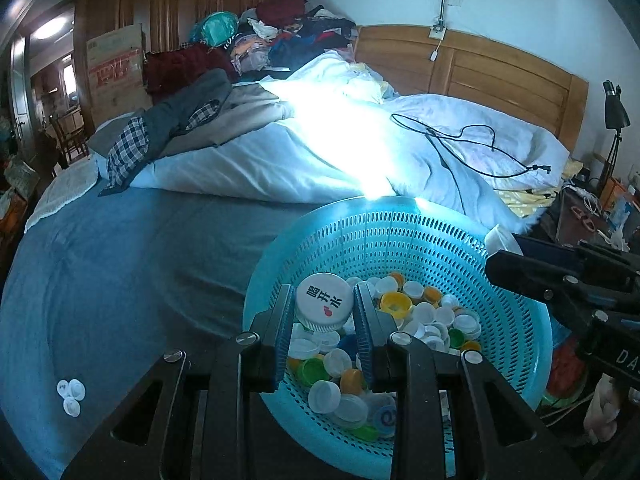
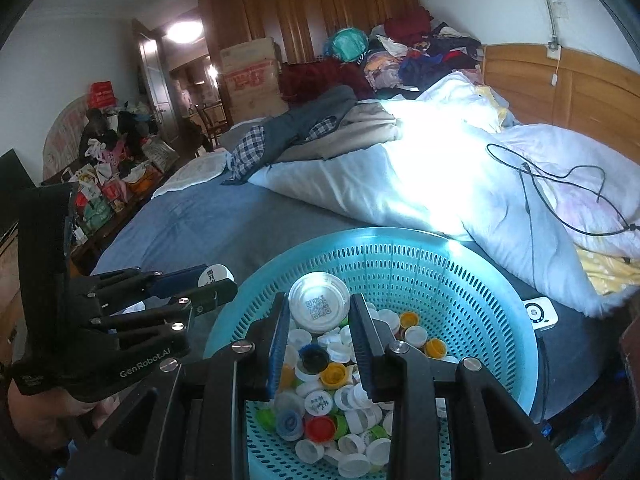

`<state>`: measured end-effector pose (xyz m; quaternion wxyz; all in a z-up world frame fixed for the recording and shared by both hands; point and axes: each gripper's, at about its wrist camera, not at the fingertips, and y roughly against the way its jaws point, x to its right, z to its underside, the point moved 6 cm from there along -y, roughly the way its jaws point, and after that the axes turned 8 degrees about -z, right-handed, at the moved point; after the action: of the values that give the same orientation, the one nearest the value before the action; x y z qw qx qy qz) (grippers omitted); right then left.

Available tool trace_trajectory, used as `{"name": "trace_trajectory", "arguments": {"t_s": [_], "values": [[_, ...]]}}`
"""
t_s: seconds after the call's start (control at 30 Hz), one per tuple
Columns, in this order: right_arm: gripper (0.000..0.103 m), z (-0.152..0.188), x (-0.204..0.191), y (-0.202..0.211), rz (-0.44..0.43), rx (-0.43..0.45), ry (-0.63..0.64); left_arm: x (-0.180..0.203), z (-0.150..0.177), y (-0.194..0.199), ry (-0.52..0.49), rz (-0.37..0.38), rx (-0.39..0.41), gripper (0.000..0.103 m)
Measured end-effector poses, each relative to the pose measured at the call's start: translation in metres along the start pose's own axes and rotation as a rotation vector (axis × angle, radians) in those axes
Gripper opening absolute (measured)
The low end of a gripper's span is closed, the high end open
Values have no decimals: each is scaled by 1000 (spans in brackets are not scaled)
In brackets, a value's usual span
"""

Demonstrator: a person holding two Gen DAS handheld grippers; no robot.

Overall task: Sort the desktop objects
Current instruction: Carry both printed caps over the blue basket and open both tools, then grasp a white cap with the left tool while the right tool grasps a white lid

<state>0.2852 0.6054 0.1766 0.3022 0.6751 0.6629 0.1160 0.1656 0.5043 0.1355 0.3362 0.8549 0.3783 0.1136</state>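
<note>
A turquoise perforated basket (image 1: 400, 240) (image 2: 400, 268) sits on the bed, holding several bottle caps (image 1: 424, 312) (image 2: 352, 412) in white, yellow, green, red and blue. My left gripper (image 1: 325, 308) hangs over the basket's near side, shut on a large white cap with black characters (image 1: 325, 300). The right wrist view shows this gripper (image 2: 218, 282) left of the basket rim, its cap (image 2: 215, 275) between the tips. My right gripper (image 2: 319, 312) is shut on a large white cap with a QR code (image 2: 319, 302) above the pile. It (image 1: 508, 252) enters the left wrist view from the right.
Three white caps (image 1: 71, 396) lie on the blue sheet (image 1: 140, 260) at the near left. A white duvet (image 1: 320, 160) with a black cable (image 1: 460, 136) lies behind the basket. A small white device (image 2: 540, 312) sits by the basket's right. Clothes are piled at the far side.
</note>
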Motion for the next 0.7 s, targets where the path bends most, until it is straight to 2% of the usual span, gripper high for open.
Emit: {"name": "trace_trajectory", "arguments": {"t_s": [0.2,0.23,0.3,0.33,0.37,0.53,0.6,0.7], "values": [[33,2,-1,-2,8,-5,0,0,3,-2,7,5,-5,25],[34,2,0,-3,12,-4,1,0,4,-3,6,11,-11,28],[62,2,1,-3,26,7,-3,-3,7,-5,11,9,-19,48],[84,2,1,-3,26,13,-6,-6,9,-4,20,7,-14,60],[90,2,0,-3,30,18,-5,-10,11,-2,30,6,-10,61],[90,5,-13,-13,10,5,12,-41,29,-3,78,-31,-32,61],[90,7,-25,-18,-13,6,15,-61,42,0,95,-53,-31,62],[92,14,-50,-26,-61,1,51,-109,76,5,145,-126,-48,62]]}}
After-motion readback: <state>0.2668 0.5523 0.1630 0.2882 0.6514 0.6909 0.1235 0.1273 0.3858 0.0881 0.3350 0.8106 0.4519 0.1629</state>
